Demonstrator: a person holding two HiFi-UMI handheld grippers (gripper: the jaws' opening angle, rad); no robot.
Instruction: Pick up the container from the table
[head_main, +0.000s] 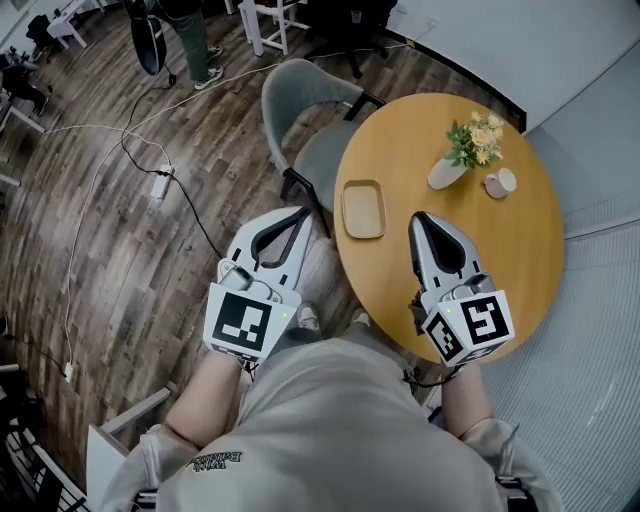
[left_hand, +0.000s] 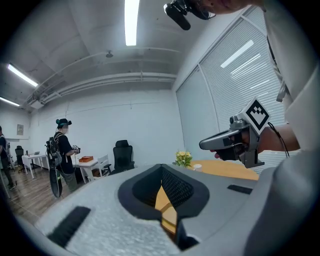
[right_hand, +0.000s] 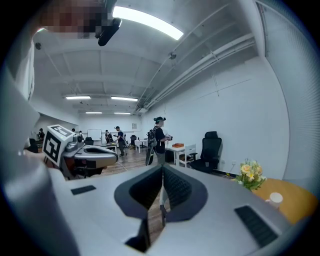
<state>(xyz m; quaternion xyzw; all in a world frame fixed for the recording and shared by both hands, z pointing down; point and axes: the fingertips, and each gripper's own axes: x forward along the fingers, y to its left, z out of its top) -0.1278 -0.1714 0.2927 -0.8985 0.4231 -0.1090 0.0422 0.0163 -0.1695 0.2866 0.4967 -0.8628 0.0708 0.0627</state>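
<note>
The container (head_main: 362, 208) is a shallow tan rectangular tray lying on the left part of the round wooden table (head_main: 520, 260). My left gripper (head_main: 302, 213) is shut and hangs off the table's left edge, a short way left of the container. My right gripper (head_main: 420, 218) is shut above the table, just right of the container and apart from it. Neither holds anything. In the left gripper view the jaws (left_hand: 161, 172) meet with nothing between them, and in the right gripper view the jaws (right_hand: 162, 175) meet the same way. The container is out of sight in both gripper views.
A flower vase (head_main: 468, 150) and a small cup (head_main: 498, 182) stand at the table's far side. A grey chair (head_main: 310, 120) is tucked in at the far left. A cable and power strip (head_main: 160, 185) lie on the wooden floor. A person (head_main: 190, 40) stands further off.
</note>
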